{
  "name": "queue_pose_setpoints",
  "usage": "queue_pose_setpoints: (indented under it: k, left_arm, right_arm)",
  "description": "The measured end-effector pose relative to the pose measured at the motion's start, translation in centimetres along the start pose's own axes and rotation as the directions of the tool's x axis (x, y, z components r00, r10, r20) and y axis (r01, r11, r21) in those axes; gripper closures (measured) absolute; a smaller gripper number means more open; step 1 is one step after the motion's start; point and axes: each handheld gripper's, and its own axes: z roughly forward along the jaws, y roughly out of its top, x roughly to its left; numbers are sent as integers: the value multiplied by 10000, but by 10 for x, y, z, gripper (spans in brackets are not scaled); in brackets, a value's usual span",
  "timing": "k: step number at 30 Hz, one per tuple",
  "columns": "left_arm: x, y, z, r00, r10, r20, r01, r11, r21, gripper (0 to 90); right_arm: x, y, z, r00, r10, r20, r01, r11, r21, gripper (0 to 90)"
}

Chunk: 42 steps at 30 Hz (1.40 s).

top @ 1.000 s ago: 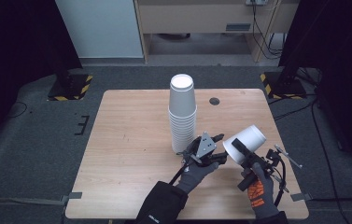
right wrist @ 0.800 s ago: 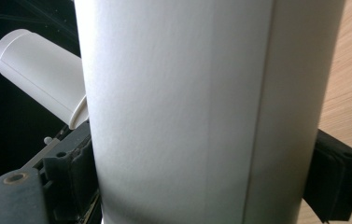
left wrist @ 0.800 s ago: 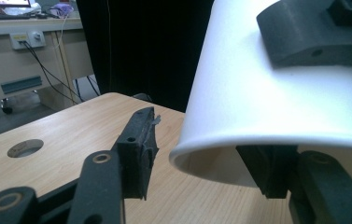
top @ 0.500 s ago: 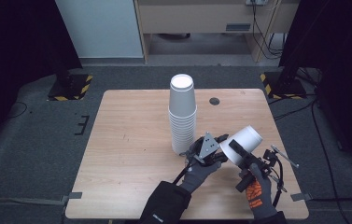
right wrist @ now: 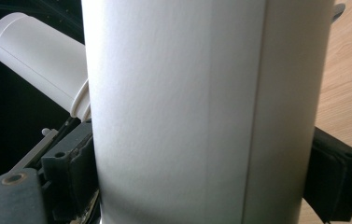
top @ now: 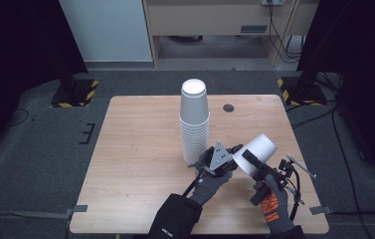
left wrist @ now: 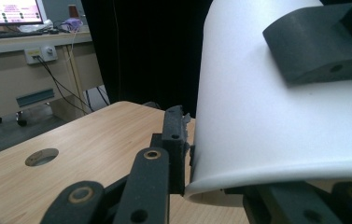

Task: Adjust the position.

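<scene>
Standing left of both grippers, one stack of paper cups (top: 194, 124) hides its count. The left gripper (top: 228, 160) has just been closing its jaws on the rim of one tilted paper cup (top: 255, 153); the right gripper (top: 252, 160) clamps its wall above the table (top: 135, 149).

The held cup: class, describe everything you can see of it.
The cup is plain white, paper by its look, with a rolled rim. It is held tilted above the table's near right part, base pointing up and away. The right gripper clamps its wall; the left gripper, jaws just closing, pinches its rim. It stands apart from the stack.
</scene>
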Motion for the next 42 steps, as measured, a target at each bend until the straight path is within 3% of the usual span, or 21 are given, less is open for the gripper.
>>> queue_pose_setpoints:
  k: [10, 33, 42]
  left_arm:
    - [-1, -3, -3, 9997, 162, 190, -163, 9998, 83, 827]
    - [-1, -1, -16, 9994, 3, 359, -11, 9997, 227, 835]
    - [0, -1, -20, 9990, 172, 404, -184, 9994, 308, 842]
  right_arm:
    - [-3, 3, -2, 9999, -107, 91, 108, 9999, -89, 127]
    - [0, 6, 1, 9986, -524, -101, 524, 9986, 19, 89]
    - [2, 8, 2, 9971, -760, -47, 760, 9971, 29, 79]
